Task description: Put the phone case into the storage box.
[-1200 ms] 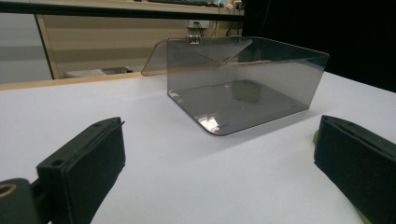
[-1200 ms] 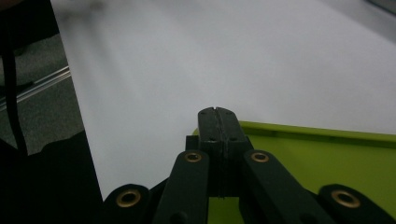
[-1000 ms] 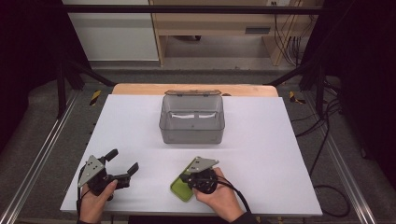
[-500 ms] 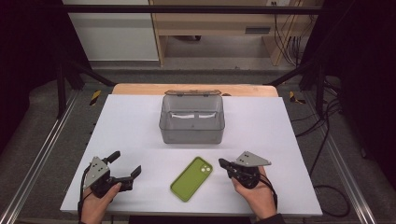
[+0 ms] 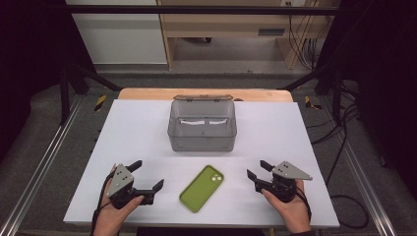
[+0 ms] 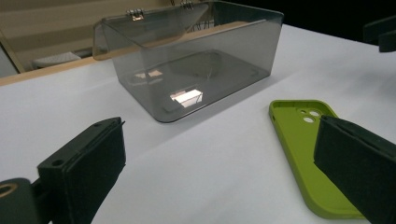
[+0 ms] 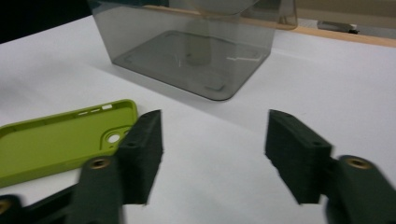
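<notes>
between both grippers | green phone case (image 5: pixel 201 188) flat, hollow up | left gripper (image 5: pixel 146 182), right gripper (image 5: pixel 258 171) jaws spread, empty

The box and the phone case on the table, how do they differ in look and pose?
The box is smoky grey and see-through; the phone case is opaque lime green. The box stands tall with its lid hinged open at the back; the phone case lies flat and thin, hollow side up. The box sits square to the table; the phone case lies at a slant, nearer the person. Both are empty and rest untouched on the white table.
</notes>
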The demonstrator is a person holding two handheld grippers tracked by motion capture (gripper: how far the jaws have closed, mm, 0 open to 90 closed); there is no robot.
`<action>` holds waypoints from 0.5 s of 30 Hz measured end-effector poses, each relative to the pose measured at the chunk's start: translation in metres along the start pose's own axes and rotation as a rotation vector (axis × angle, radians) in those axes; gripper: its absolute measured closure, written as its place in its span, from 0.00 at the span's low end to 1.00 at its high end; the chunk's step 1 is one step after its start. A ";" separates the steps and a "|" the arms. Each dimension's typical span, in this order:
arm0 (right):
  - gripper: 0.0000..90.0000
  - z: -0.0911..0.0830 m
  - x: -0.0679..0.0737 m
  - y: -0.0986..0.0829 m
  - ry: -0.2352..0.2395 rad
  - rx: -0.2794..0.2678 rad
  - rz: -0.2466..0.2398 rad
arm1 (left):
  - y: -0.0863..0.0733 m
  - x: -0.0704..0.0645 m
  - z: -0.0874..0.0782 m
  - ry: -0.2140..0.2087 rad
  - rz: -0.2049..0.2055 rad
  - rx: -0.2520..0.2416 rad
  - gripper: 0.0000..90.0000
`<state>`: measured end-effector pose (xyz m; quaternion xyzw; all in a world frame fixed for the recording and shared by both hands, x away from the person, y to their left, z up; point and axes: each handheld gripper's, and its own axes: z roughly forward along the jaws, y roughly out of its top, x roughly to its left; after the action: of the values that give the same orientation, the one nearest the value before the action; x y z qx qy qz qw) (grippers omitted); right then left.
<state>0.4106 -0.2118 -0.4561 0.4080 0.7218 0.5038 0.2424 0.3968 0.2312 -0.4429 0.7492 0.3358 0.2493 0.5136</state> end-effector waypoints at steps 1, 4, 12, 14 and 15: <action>0.28 -0.001 -0.001 0.000 -0.006 -0.008 0.001 | 0.001 -0.002 0.002 -0.012 -0.002 0.003 0.02; 0.13 -0.003 -0.003 0.000 -0.042 -0.033 -0.002 | 0.005 -0.010 0.010 -0.031 0.011 0.053 0.02; 0.05 -0.011 -0.008 -0.001 -0.074 -0.075 -0.027 | 0.021 -0.029 0.048 -0.079 0.042 0.177 0.03; 0.06 -0.013 -0.009 -0.003 -0.085 -0.082 -0.034 | 0.021 -0.034 0.058 -0.096 0.049 0.223 0.03; 0.06 -0.014 -0.009 -0.003 -0.088 -0.080 -0.043 | 0.020 -0.037 0.063 -0.099 0.046 0.245 0.03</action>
<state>0.4036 -0.2271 -0.4543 0.4042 0.6982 0.5087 0.3008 0.4227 0.1600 -0.4469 0.8251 0.3207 0.1809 0.4285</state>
